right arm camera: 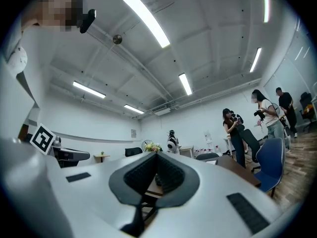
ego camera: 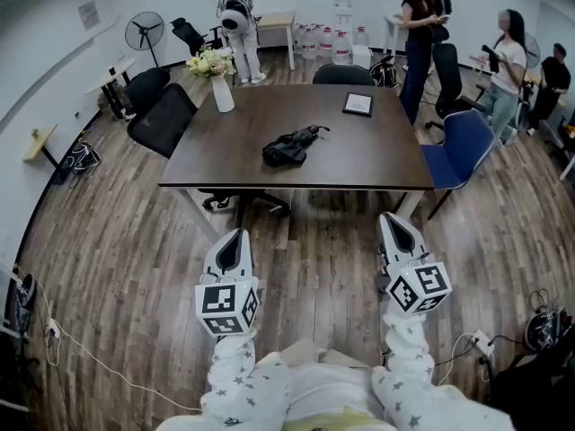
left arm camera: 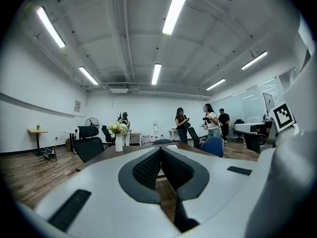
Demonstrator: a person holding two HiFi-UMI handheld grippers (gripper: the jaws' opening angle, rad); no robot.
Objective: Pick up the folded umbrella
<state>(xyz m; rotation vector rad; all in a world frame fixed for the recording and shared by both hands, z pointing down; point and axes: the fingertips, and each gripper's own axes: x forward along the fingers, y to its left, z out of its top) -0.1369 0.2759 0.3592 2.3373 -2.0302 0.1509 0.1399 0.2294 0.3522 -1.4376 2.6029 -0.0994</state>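
Note:
A black folded umbrella (ego camera: 290, 145) lies near the middle of the dark brown table (ego camera: 377, 160). Both grippers hang over the wooden floor, well short of the table's near edge. My left gripper (ego camera: 234, 236) is shut with nothing in it, and its jaws meet at the tip (left arm camera: 161, 150). My right gripper (ego camera: 396, 220) is likewise shut and empty (right arm camera: 157, 155). A dark sliver of the umbrella (right arm camera: 157, 181) shows just beyond the right jaws. The umbrella is hidden behind the jaws in the left gripper view.
A white vase of flowers (ego camera: 216, 74) stands at the table's far left, and a framed card (ego camera: 358, 104) lies at the far right. A blue chair (ego camera: 464, 147) sits at the right, black chairs (ego camera: 162, 115) at the left. Several people (ego camera: 422, 34) stand behind.

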